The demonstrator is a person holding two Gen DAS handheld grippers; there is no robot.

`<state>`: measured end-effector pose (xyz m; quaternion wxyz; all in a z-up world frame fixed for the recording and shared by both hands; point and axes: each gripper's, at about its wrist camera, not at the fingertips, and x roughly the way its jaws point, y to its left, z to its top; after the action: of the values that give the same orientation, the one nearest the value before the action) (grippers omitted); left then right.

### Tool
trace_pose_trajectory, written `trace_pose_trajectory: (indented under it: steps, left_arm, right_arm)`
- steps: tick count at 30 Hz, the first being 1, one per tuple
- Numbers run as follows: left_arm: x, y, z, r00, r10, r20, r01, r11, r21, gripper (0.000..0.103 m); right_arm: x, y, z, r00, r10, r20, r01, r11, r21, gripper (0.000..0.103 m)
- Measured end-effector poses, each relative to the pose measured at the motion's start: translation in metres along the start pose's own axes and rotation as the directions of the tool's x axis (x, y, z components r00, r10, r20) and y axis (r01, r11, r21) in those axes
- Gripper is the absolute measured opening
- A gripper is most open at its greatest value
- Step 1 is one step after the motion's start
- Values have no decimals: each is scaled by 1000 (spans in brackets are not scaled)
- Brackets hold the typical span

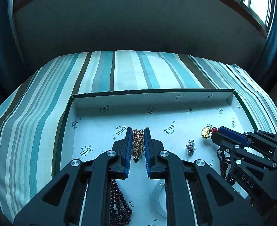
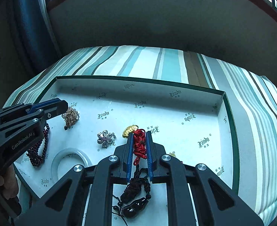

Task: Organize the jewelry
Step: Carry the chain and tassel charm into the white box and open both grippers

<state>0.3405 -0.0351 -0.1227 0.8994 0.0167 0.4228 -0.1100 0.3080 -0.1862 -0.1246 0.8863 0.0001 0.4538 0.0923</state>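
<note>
A shallow white box lid [image 1: 108,124] [image 2: 176,116] lies on a striped cushion and holds the jewelry. My left gripper [image 1: 138,131] straddles a bunched gold chain [image 1: 137,141] [image 2: 70,116], its pads against the chain's sides. My right gripper [image 2: 139,133] [image 1: 216,131] straddles the red cord [image 2: 139,145] of a gold ingot pendant [image 2: 130,130] [image 1: 206,132], its pads touching the cord. A silver flower brooch [image 1: 190,147] [image 2: 105,139] lies between the two grippers.
A dark red bead bracelet [image 1: 117,203] [image 2: 38,150], a clear bangle [image 2: 70,162] [image 1: 160,197] and a black cord necklace with a dark pendant [image 2: 136,201] lie near the lid's front. The striped cushion [image 1: 119,69] surrounds the lid. A dark wall stands behind.
</note>
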Motion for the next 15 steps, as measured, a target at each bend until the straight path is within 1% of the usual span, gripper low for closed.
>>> trace_pose_trajectory:
  steps: [2,4,5,6,8,9,11,13,15]
  left_arm:
    - [1,1,0,1000,1,-3,-1,1000,-2,21]
    - [1,2,-1,1000,2,-3,-2,1000,-7,34]
    - [1,2,-1,1000,2,-2,-2,1000,-8,36]
    - [1,2,-1,1000,2,-3,-2,1000,-8,39]
    - [2,1,-1,1000,3,-5,-3,1000,-8,43]
    - [2,1,-2,1000,1,-7,-1,1000,-9,46]
    - [1,0,-2,1000,1,-7,-1,1000,-8,49]
    - [-4,0,-2,1000,7,1,-7,1000,-8,57]
    - [-12,0,0,1000,4,13,-4,1000,-12,60]
  right_arm:
    - [2,-1,-1,1000,-4,-6,4,1000,3,15]
    - [5,-1,-1,1000,2,-17,-1,1000,9,15]
    - [5,-1,-2,1000,5,-20,-5,1000,11,16]
    - [6,-1,-2,1000,5,-22,-4,1000,12,19]
    - [4,0,-2,1000,7,-18,-7,1000,17,36]
    - [3,0,0,1000,5,-11,-5,1000,16,39]
    - [-2,1,1,1000,-2,2,2,1000,13,41]
    - [-8,1,5,1000,3,15,-3,1000,14,41]
    - [-17,2,7,999,-1,33,1,1000,10,41]
